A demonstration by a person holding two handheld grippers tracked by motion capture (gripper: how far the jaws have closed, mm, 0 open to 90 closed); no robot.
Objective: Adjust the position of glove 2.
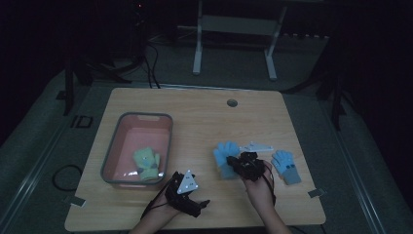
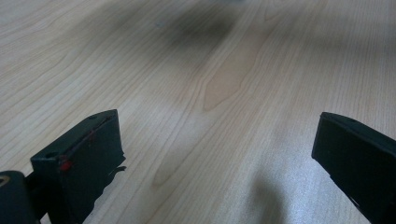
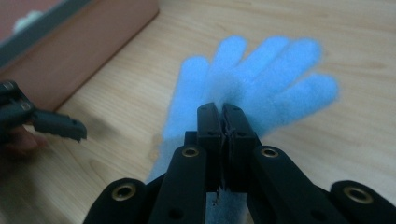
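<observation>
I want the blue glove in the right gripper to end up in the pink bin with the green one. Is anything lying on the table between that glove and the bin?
Nothing visible does. The right gripper is shut on the blue glove, and bare table lies between it and the pink bin. The left gripper sits nearer the person, below that path.

Wooden table (image 1: pixel 204 112): bin (image 1: pixel 117 141), blue gloves (image 1: pixel 286 165).

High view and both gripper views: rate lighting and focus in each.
High view: dim, surroundings nearly black, table readable. Left gripper view: bright, wood grain sharp near the open left tool, soft dark shadow at top. Right gripper view: blue glove blurred, right tool sharper.
</observation>
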